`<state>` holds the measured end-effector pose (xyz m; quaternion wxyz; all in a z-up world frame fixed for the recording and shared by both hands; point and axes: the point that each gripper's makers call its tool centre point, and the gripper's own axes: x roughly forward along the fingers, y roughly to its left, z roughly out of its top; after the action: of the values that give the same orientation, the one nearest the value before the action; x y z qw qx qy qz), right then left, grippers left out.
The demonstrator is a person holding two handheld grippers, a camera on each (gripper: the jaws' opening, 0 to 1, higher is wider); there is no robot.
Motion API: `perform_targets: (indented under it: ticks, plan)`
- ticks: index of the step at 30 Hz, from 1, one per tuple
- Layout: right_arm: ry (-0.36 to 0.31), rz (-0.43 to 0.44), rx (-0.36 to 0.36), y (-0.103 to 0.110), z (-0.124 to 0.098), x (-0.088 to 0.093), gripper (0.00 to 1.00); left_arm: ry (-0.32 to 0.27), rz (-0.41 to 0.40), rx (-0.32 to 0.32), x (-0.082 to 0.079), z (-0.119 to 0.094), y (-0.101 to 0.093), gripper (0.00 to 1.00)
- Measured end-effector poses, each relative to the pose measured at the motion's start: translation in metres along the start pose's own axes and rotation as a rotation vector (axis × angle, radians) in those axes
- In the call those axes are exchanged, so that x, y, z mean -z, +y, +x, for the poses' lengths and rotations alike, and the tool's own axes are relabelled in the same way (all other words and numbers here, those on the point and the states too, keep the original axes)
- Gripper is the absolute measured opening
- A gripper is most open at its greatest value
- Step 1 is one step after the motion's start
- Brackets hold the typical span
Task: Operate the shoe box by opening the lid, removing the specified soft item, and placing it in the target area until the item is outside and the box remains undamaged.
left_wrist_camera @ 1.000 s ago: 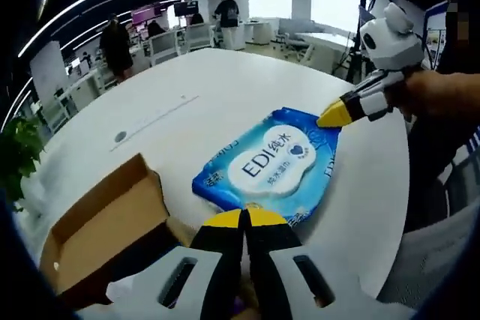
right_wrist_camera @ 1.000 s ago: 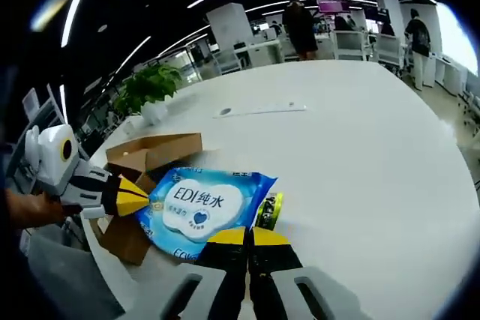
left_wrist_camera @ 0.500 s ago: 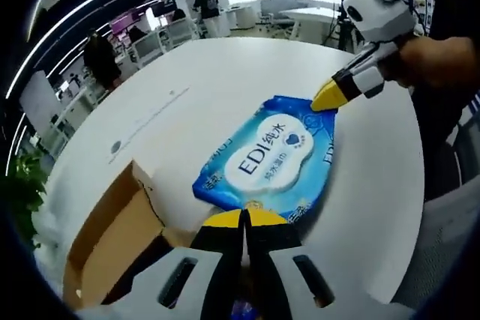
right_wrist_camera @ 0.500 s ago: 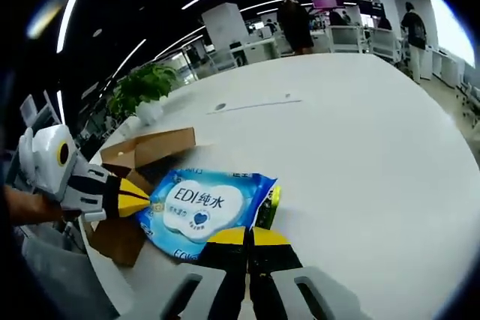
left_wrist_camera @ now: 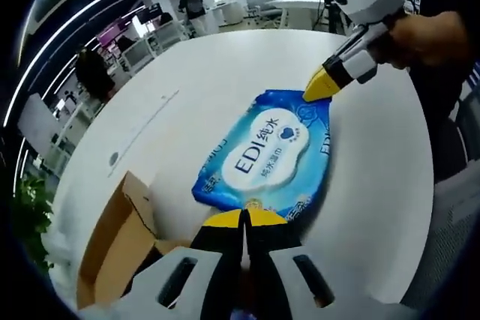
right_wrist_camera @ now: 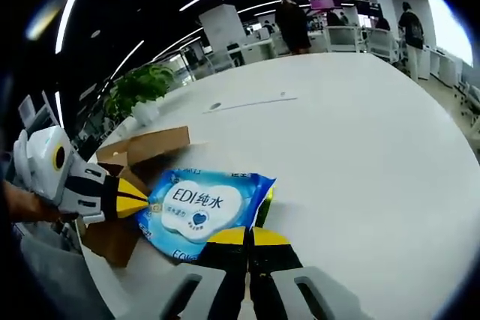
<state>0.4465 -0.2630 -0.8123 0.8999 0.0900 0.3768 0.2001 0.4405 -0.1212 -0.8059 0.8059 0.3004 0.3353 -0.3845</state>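
Blue wipes pack (left_wrist_camera: 271, 154) pinched at opposite ends by left gripper (left_wrist_camera: 244, 219) and right gripper (right_wrist_camera: 248, 236), jaws clenched, open cardboard box (right_wrist_camera: 127, 157) left of both, potted plant (right_wrist_camera: 142, 85) beyond, white table (right_wrist_camera: 360, 148).

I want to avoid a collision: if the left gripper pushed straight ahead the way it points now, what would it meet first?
The blue wipes pack, which its shut jaws already seem to pinch at the near edge. Beyond it along that line is the right gripper at the far corner.

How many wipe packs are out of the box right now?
1. The blue wipe pack lies on the white table beside the open cardboard box, pinched at opposite ends by the left gripper and right gripper. The box interior is partly hidden.
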Motion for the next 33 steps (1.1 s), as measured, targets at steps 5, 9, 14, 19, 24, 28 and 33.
perform_targets:
  ticks: [5,9,14,19,24,28,33]
  plan:
    - [0.001,0.0,0.005,-0.002,0.001,0.003,0.0,0.009,0.052,-0.001,0.001,0.003,-0.002,0.0]
    - [0.0,0.007,0.006,-0.002,0.002,0.007,0.0,0.021,0.096,-0.004,0.004,0.004,-0.005,0.0]
    - [-0.005,0.001,0.01,-0.002,0.002,0.008,0.0,0.034,0.125,-0.002,0.006,0.005,-0.005,0.0]
    - [-0.008,0.04,0.011,-0.004,0.001,0.01,0.0,0.034,0.121,0.002,0.007,0.004,-0.005,0.0]
    - [-0.011,0.03,0.025,-0.006,-0.002,0.01,0.0,0.023,0.067,0.014,0.005,0.0,-0.003,0.03]
    - [-0.015,0.02,0.03,-0.006,-0.007,0.01,0.02,0.016,-0.005,0.029,0.005,-0.005,-0.002,0.07]
    - [-0.028,-0.004,0.033,-0.005,-0.013,0.007,0.05,0.009,-0.065,0.038,0.006,-0.012,0.001,0.11]
